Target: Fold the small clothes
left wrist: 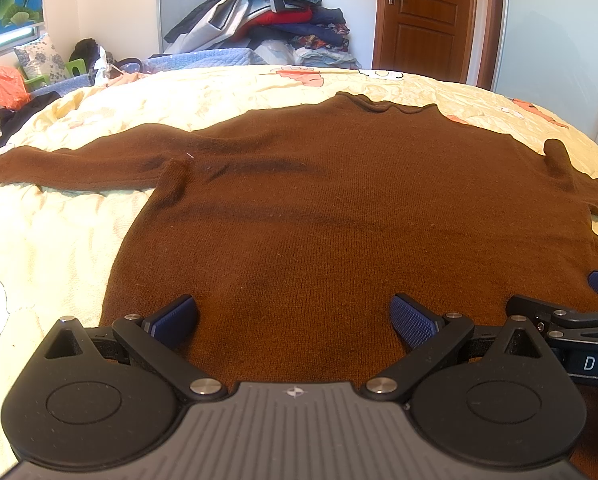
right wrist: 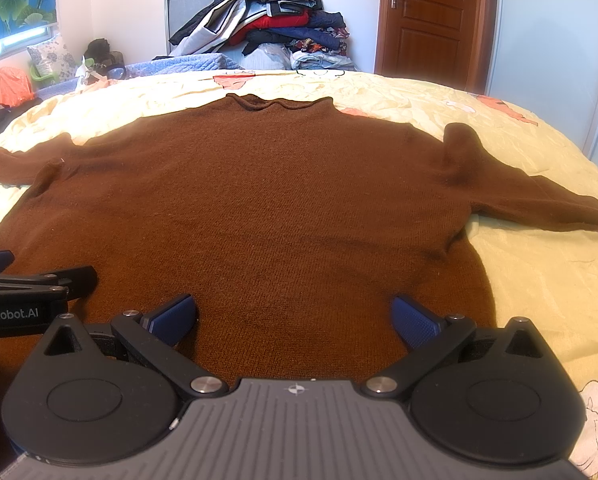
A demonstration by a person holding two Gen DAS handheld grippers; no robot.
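A brown knit sweater (left wrist: pixel 319 208) lies flat on the bed, collar at the far side, both sleeves spread out sideways; it also shows in the right wrist view (right wrist: pixel 267 208). My left gripper (left wrist: pixel 295 320) is open and empty, hovering over the hem left of centre. My right gripper (right wrist: pixel 295 320) is open and empty over the hem right of centre. Each gripper shows at the edge of the other's view: the right gripper (left wrist: pixel 579 312) at the right edge, the left gripper (right wrist: pixel 31 284) at the left edge.
The bed has a pale yellow quilt (left wrist: pixel 59 248) with cartoon prints. A tall pile of clothes (left wrist: pixel 267 12) stands behind the bed by the wall. A wooden door (left wrist: pixel 423 12) is at the back right. Clutter and an orange bag (left wrist: pixel 1 88) lie at the far left.
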